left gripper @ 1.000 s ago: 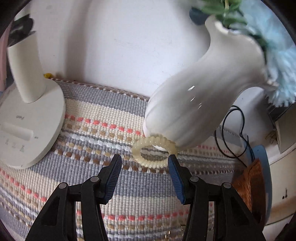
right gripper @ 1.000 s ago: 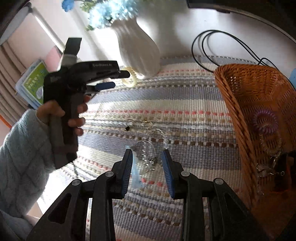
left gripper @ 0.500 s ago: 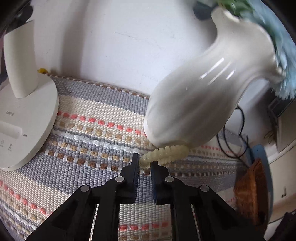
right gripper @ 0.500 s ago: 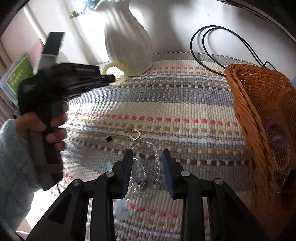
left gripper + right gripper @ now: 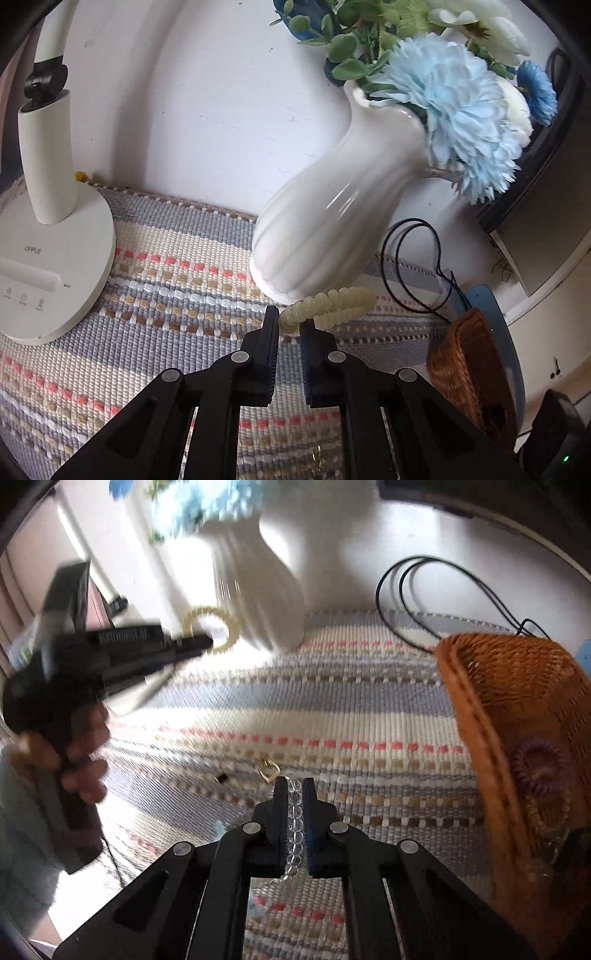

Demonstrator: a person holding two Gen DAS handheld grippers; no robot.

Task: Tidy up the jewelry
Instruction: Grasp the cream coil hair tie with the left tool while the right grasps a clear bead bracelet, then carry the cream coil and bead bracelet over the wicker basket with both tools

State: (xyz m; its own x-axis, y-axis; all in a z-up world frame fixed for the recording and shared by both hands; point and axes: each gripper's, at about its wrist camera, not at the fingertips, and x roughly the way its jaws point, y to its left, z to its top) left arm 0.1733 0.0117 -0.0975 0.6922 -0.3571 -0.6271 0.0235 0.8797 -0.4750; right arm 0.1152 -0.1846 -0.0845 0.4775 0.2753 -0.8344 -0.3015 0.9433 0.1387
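My left gripper (image 5: 290,325) is shut on a cream spiral hair tie (image 5: 332,304), which hangs just off the striped mat (image 5: 177,295) beside the white vase (image 5: 332,229). The right wrist view shows that same left gripper (image 5: 205,642), held by a hand, with the cream tie (image 5: 210,631) at its tip. My right gripper (image 5: 294,790) has its jaws closing, and a clear bead bracelet (image 5: 295,819) is pinched between the pads. A wicker basket (image 5: 517,686) stands to the right and holds a purple spiral tie (image 5: 539,764).
A small gold charm (image 5: 269,771) and a tiny dark piece (image 5: 221,777) lie on the mat just ahead of the right gripper. A white lamp base (image 5: 55,266) sits at the left. A black cord (image 5: 406,266) loops behind the basket (image 5: 469,358).
The left jaws closed on the cream tie and raised it away from the vase's foot. The right jaws closed on the clear bead bracelet that lay between them.
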